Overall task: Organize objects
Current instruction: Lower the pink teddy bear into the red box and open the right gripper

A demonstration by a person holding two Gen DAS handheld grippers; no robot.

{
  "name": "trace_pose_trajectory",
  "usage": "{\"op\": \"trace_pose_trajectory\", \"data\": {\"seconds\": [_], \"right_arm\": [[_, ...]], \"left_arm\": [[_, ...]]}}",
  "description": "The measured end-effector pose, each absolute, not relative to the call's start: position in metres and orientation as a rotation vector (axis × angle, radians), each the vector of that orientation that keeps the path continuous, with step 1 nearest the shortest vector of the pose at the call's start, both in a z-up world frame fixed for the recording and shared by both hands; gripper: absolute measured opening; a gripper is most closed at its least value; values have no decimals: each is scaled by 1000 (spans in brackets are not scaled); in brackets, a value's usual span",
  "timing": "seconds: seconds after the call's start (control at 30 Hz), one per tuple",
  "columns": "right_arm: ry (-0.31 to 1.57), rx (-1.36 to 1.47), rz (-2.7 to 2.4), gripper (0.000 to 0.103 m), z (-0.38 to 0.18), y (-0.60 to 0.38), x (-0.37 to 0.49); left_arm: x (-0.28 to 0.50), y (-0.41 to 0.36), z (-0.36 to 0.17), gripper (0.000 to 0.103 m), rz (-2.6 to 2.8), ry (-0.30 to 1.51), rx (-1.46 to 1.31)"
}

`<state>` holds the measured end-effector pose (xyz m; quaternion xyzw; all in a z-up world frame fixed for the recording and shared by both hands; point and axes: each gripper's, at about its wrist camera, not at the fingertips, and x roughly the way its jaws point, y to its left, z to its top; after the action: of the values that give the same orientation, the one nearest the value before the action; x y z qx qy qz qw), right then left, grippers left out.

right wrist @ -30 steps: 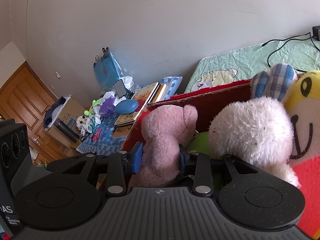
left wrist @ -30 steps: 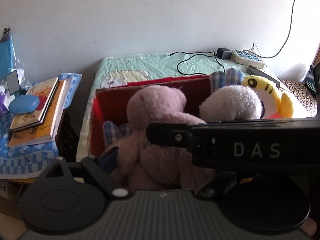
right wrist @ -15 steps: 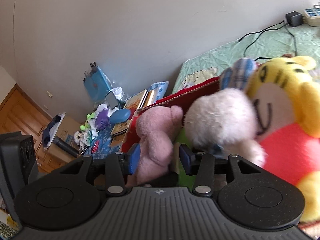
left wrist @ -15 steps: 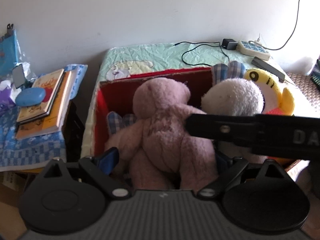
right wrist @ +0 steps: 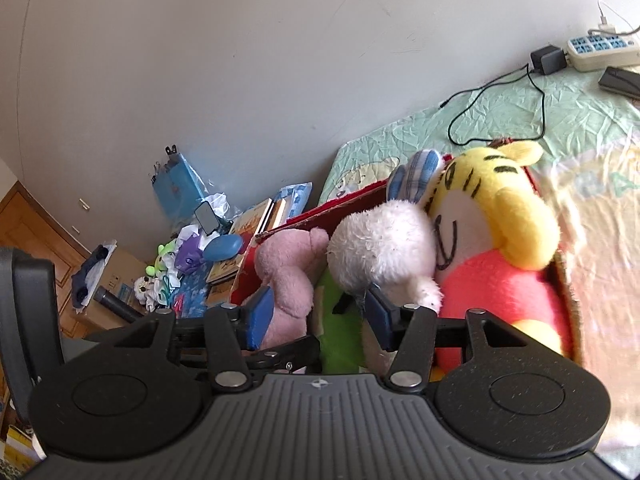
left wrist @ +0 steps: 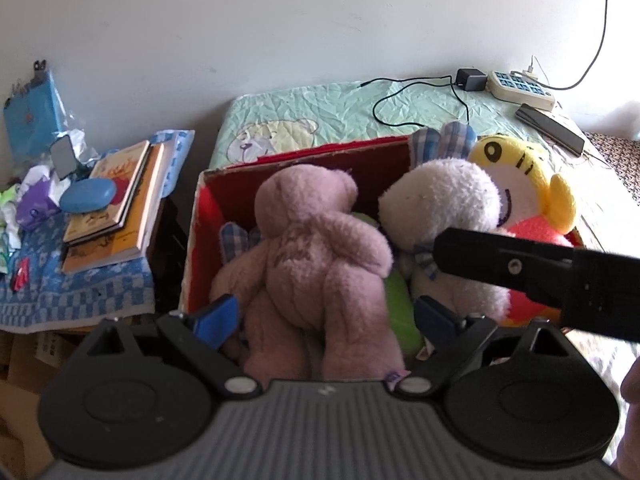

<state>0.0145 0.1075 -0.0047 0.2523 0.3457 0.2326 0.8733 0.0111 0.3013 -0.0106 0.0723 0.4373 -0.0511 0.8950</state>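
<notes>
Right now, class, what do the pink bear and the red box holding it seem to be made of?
Pink bear: soft plush fabric, going by its fuzzy, matted nap. Red box: probably cardboard with a matte red lining; its top edge looks raw, pale and slightly ragged.

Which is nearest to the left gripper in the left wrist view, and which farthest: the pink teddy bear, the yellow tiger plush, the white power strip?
From the left gripper:
1. Pink teddy bear, between its open fingers, in the red box.
2. Yellow tiger plush, right end of the box.
3. White power strip, far right by the wall.
</notes>
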Motion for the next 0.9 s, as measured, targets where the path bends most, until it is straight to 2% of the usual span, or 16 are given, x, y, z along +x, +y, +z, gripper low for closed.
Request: {"op": "trace_pose_trajectory", "data": {"seconds": [0.17, 0.23, 0.9], "right_arm": [[727, 500, 488, 54, 1, 97, 8], [741, 493, 477, 55, 2, 92, 6], [775, 367, 458, 61, 6, 79, -24]], "left_arm": [[0, 289, -4, 96, -51, 902, 158], [-5, 282, -2, 99, -27, 898, 161], [-46, 251, -1, 99, 33, 916, 127]]}}
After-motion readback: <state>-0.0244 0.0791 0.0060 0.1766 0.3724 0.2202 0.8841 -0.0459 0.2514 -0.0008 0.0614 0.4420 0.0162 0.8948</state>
